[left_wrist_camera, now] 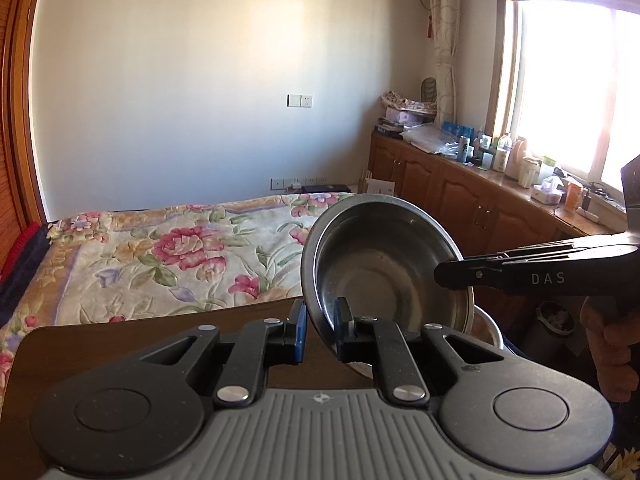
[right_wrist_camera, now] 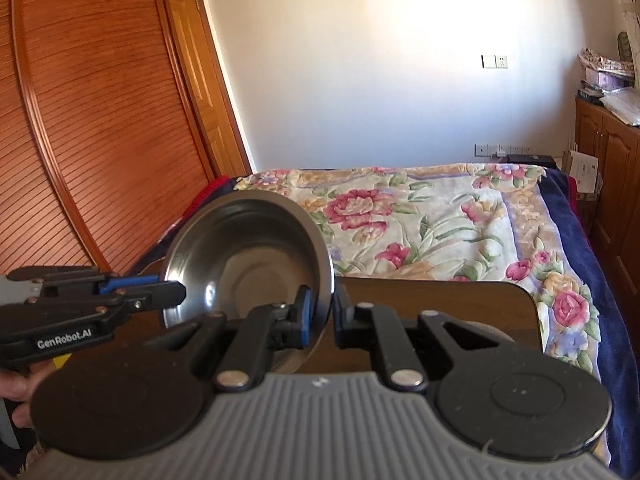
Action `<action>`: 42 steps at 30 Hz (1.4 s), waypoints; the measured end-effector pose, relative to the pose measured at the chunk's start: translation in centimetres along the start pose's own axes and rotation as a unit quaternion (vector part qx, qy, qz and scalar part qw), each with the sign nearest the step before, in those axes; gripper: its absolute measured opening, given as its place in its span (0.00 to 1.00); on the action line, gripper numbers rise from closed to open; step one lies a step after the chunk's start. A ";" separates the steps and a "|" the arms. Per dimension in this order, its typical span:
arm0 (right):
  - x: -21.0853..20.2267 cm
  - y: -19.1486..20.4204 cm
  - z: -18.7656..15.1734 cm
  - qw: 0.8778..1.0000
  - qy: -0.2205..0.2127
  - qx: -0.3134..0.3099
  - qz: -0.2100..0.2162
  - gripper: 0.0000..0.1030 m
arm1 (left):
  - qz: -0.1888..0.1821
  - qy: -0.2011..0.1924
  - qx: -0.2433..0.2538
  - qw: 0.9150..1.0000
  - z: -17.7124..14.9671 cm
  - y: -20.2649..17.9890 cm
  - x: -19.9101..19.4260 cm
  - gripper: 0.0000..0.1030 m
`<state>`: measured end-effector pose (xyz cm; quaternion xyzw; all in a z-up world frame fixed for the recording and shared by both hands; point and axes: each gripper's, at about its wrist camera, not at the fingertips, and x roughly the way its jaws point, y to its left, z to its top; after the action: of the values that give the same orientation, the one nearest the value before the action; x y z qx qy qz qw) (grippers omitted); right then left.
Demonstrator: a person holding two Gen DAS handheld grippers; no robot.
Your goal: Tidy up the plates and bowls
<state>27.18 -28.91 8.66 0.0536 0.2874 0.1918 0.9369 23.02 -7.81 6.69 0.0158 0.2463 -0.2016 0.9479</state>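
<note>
Above the dark wooden table (left_wrist_camera: 120,340), both grippers are clamping the round stainless-steel bowl's (left_wrist_camera: 384,264) rim: left gripper (left_wrist_camera: 321,320), right gripper (right_wrist_camera: 320,312). Lowering evenly, releasing together, seems wise.

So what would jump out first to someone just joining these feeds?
A steel bowl, tilted up above the brown table, gripped on opposite rim edges by the left gripper and the right gripper. Behind it lies a bed with a floral blanket. Another metal dish peeks out just below the bowl.
</note>
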 end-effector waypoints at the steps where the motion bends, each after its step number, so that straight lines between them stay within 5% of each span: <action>1: -0.3 0.2 -0.2 1.000 -0.001 -0.001 0.000 0.12 | -0.001 -0.001 -0.001 1.000 -0.3 0.0 -0.4 0.15; 27: -6.3 3.1 -5.5 1.000 0.002 -0.028 -0.012 0.12 | -0.027 -0.003 -0.007 1.000 -6.5 -2.7 -6.9 0.16; 42: -6.0 3.0 -11.1 1.000 -0.010 0.000 0.007 0.13 | -0.025 0.010 -0.022 0.999 -11.6 -2.6 -7.3 0.16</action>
<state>15.40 -28.56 3.18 0.0575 0.2773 0.1975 0.9385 10.82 -5.95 0.12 -0.0096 0.2605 -0.2200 0.9400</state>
